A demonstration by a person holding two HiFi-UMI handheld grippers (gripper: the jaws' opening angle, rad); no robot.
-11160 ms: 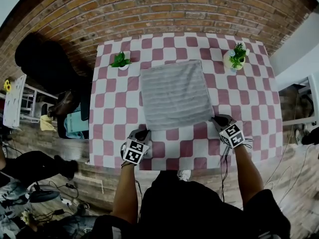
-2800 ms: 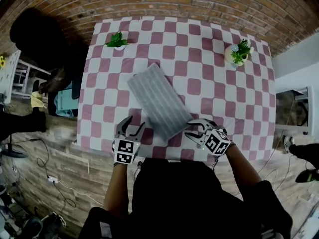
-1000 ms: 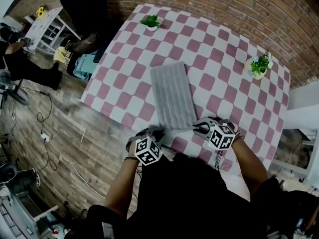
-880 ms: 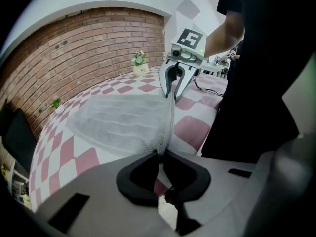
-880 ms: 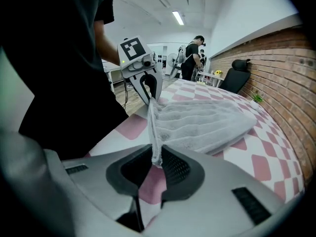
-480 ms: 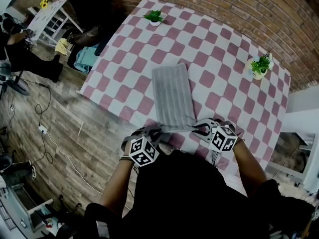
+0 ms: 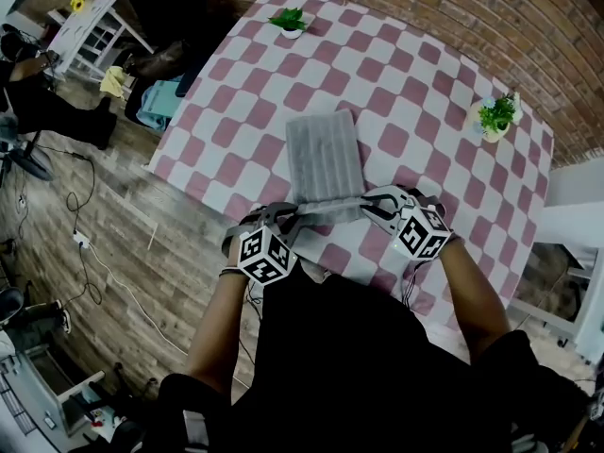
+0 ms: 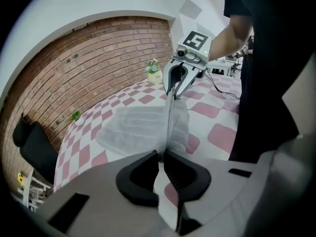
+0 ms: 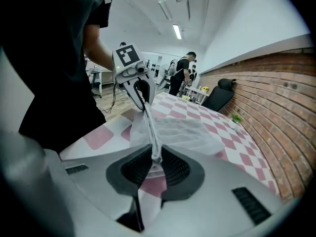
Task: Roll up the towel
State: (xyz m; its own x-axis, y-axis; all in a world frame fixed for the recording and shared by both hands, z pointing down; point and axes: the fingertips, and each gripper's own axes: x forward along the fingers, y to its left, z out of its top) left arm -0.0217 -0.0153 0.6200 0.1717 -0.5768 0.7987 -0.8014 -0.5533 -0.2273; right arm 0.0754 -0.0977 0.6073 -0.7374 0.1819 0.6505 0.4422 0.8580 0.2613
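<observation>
Towel roll, opening turn.

- The grey ribbed towel [image 7: 324, 154] lies as a narrow strip along the middle of the red-and-white checked tablecloth [image 7: 415, 74], long axis running away from me. Its far end is flat on the cloth. Its near end is off the cloth, pulled taut between my two tools.
- The left gripper [image 8: 162, 154] is clamped on the near left corner, and its own view shows the fabric pinched thin between the pads.
- The right gripper [image 9: 157, 159] is clamped on the near right corner, with a bunched fold standing up between its pads.
- Both tools point down and toward the far end, at about the same height.
- Two small potted plants, one at the far left corner [image 7: 289, 20] and one at the right edge [image 7: 494, 116], are well apart from the towel.

Step in hand, as I read it: the near edge is picked up, and no turn of the roll has been laid yet.

Next move calls for carrying both corners forward and over together, setting the edge down on the towel's own surface. I'll keep the hands level so the first turn comes out square. Uneven pull would skew the roll or drag the strip across the cloth.
</observation>
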